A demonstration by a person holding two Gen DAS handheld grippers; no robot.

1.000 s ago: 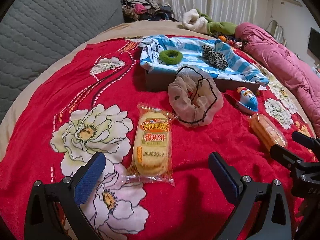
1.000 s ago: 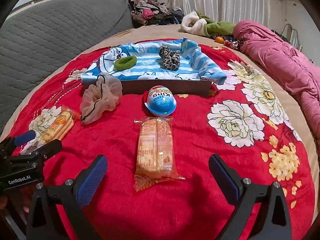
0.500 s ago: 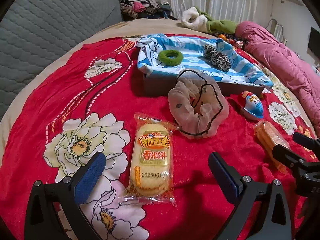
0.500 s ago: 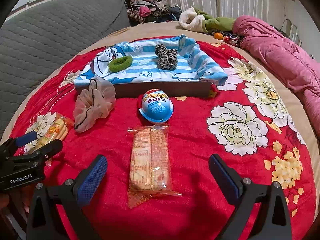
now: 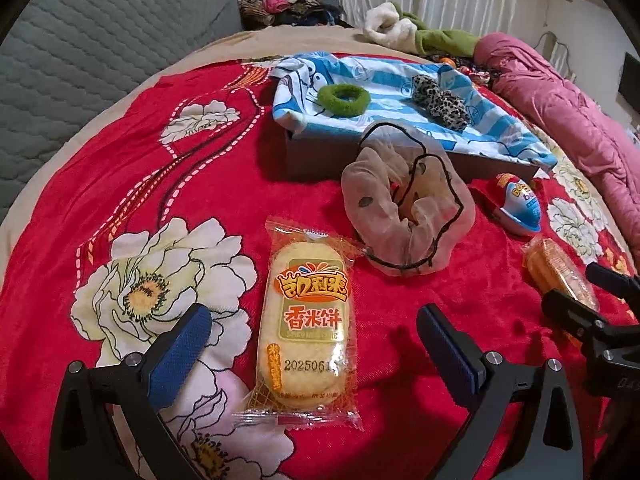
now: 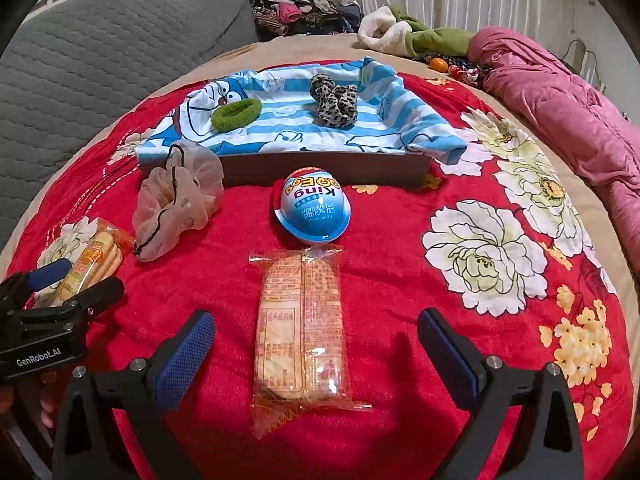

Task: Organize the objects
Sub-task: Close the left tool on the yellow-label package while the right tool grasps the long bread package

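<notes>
Both grippers have eased forward over the last second, so each rice cracker packet now lies between the fingers of the gripper above it rather than ahead of them. Seen from its own wrist camera, the left gripper [image 5: 310,332] is spread wide, its blue pads on either side of the face-up rice cracker packet [image 5: 306,322] and clear of the wrapper; nothing is gripped. The right gripper [image 6: 316,332] is likewise wide apart over the second rice cracker packet [image 6: 302,332], which lies printed back upward (small text and a table showing), and the pads do not touch it.

Everything rests on a red floral blanket [image 6: 420,280]. Just beyond the second packet sits a blue and white King Egg toy egg [image 6: 314,210], close to the packet's far end. To its left lies a sheer beige scrunchie [image 6: 178,208] with a black cord edge, leaning against the front wall of a brown box [image 6: 320,168]. From the left wrist camera this scrunchie [image 5: 408,212] sits just past the face-up packet's far right corner.

Over the box is draped a blue striped Doraemon cloth [image 6: 288,128]. On that cloth rest a green scrunchie [image 6: 236,114] toward the left and a leopard-print scrunchie [image 6: 334,100] toward the right, well apart from each other.

Beyond the blanket, a pink quilt [image 6: 560,100] runs along the right side and a grey quilted headboard [image 6: 100,60] stands at the left.
</notes>
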